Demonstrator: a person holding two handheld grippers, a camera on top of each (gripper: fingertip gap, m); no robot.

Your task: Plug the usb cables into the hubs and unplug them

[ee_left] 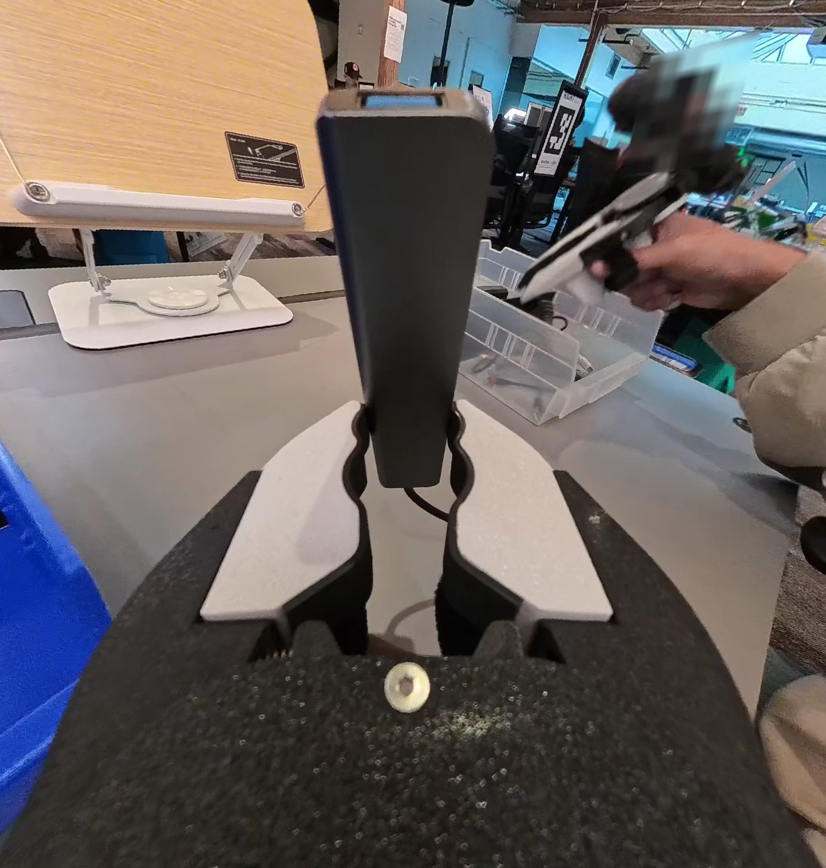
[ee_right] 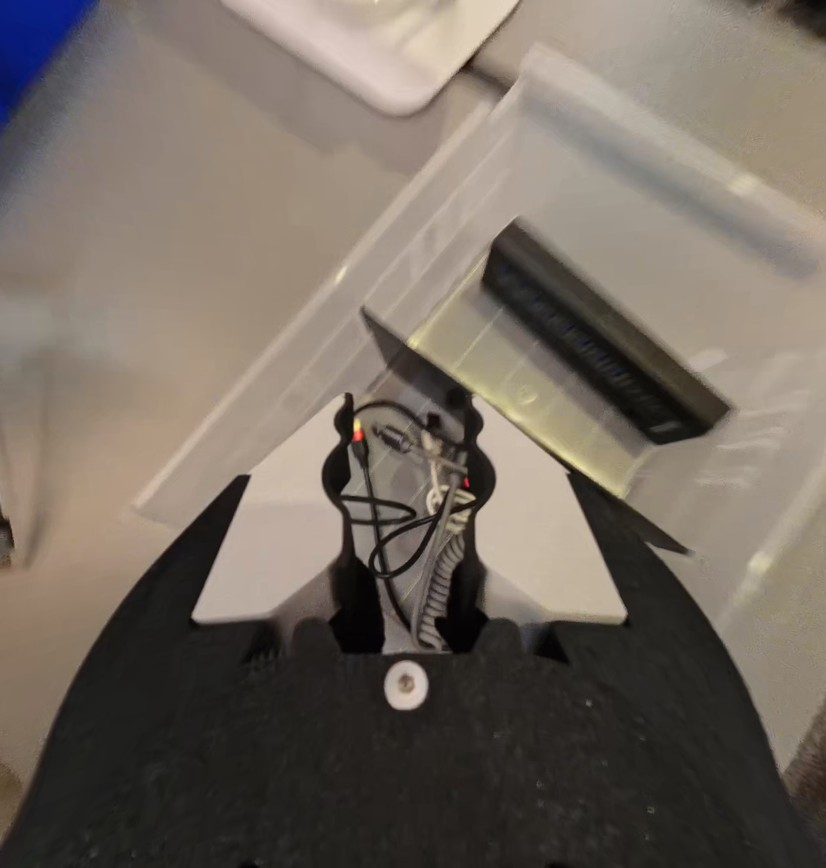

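The left gripper is pinching a dark hub near its lower end, with the jaws pressed against both of its narrow sides. The hub is standing up out of the jaws, high over the grey worktop, and a blue port is showing at its top end. A thin black cord is coming out of the bottom of the hub and hanging down between the jaws. The right gripper is pointing down into a clear plastic bin, and its jaws are spread a little with nothing between them. Right under the jaws, a tangle of cables is lying in the bin, some black, one white and one curly. A second dark hub is lying flat in the next part of the bin, just beside the right jaw, past a clear divider. In the left wrist view, the right gripper is in a person's hand over the same bin. A white stand with a wood board is sitting at the far left of the worktop. A blue box is close on the left. The middle of the worktop is open.
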